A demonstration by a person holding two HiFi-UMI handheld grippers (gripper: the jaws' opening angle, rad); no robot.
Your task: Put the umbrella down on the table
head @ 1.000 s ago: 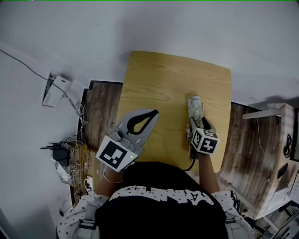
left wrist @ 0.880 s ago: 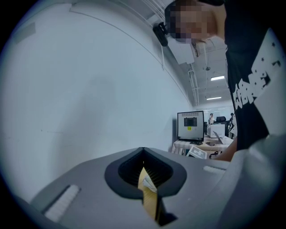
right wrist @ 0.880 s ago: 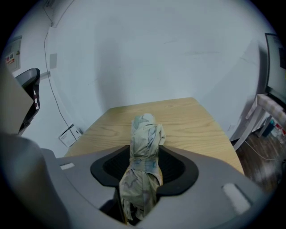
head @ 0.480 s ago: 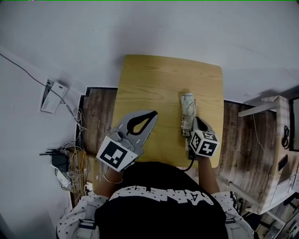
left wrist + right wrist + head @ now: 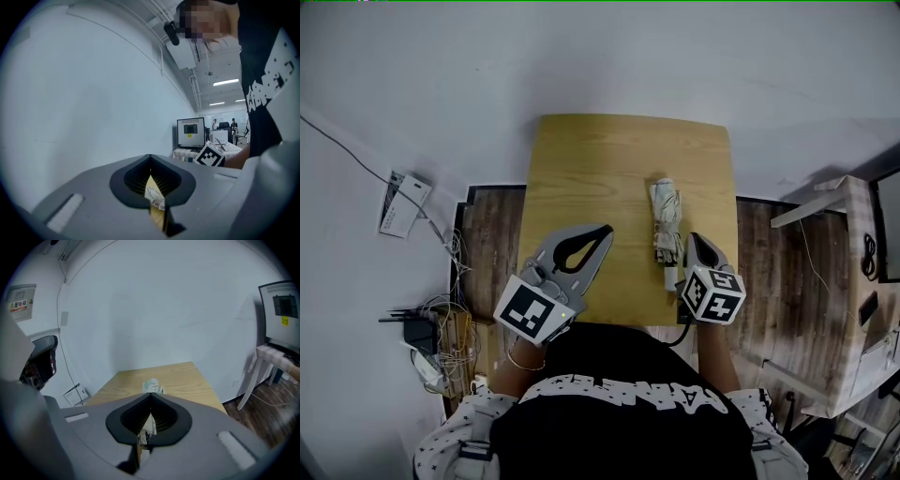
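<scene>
Clearing away looks like the step in hand: the right gripper is clenched on nothing, jaws together, its tip just beside the near end of the umbrella. The folded umbrella sits at about the gripper's 11 o'clock in the head view. It lies flat on the bench, long axis running 12 to 6, on the 3 o'clock half of the top, with its near end close to the 6 o'clock edge. By my reading the placing is done, so good form now is to draw the right gripper back toward 6 o'clock and slightly up. It should stay off the umbrella's side so the umbrella is not nudged or rolled toward the edge. The left gripper, also clenched and empty, hangs over the bench's 7 o'clock corner, well apart; best left idle there
</scene>
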